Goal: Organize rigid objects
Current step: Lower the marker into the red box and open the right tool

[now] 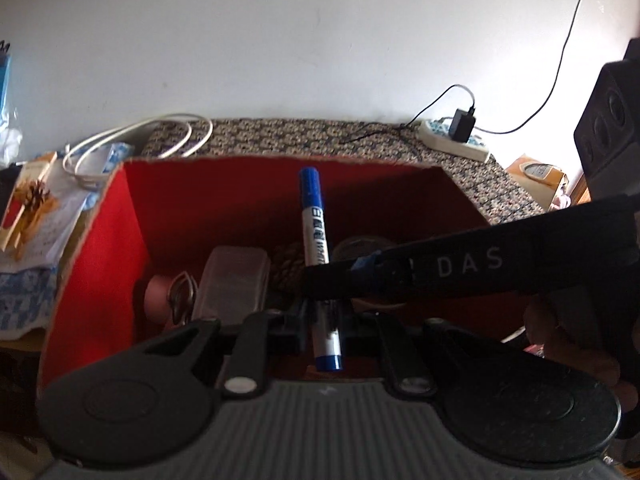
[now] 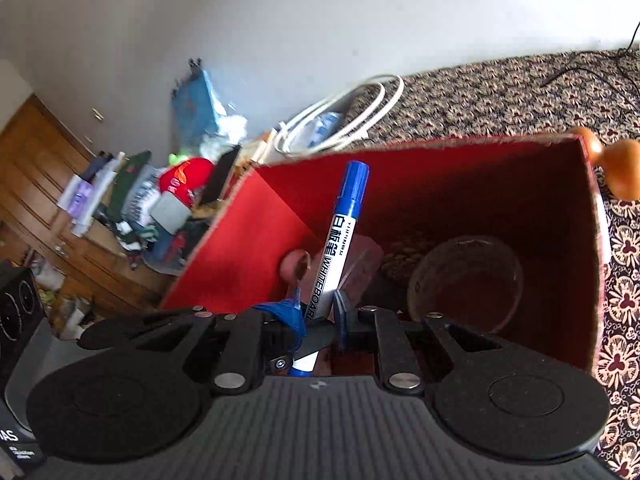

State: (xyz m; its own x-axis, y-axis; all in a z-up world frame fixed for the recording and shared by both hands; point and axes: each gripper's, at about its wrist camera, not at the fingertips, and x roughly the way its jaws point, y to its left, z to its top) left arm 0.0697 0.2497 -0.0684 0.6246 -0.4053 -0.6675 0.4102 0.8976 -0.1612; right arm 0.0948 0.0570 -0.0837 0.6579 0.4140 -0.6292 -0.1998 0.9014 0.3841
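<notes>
Both grippers clamp one blue whiteboard marker (image 1: 316, 232) above an open red box (image 1: 100, 248). The left gripper (image 1: 320, 316) has its fingers together on the marker's lower barrel, with the blue end poking out below them. The right gripper (image 2: 320, 312) also has its fingers closed on the barrel, a little higher up, so its black body crosses the left wrist view from the right and hides part of the marker. The cap end points up and away, over the box's far wall.

Inside the box, under the marker, lie a clear plastic case (image 1: 234, 280), a pink round thing with a metal clip (image 1: 168, 292), a pine cone (image 1: 288, 268) and a clear glass jar (image 2: 468, 280). They crowd the floor of the box just below the fingers.

The box stands on a patterned cloth (image 1: 360, 136). Beside its far left corner lies a coiled white cable (image 1: 140, 140), and a greeting card (image 1: 28, 208) lies further left. A white power strip (image 1: 456, 140) with a black adapter sits at the far right of the cloth. An orange wooden piece (image 2: 624, 168) pokes up just outside the box's right wall. A cluttered pile and a wooden cabinet (image 2: 40, 184) stand well to the left.
</notes>
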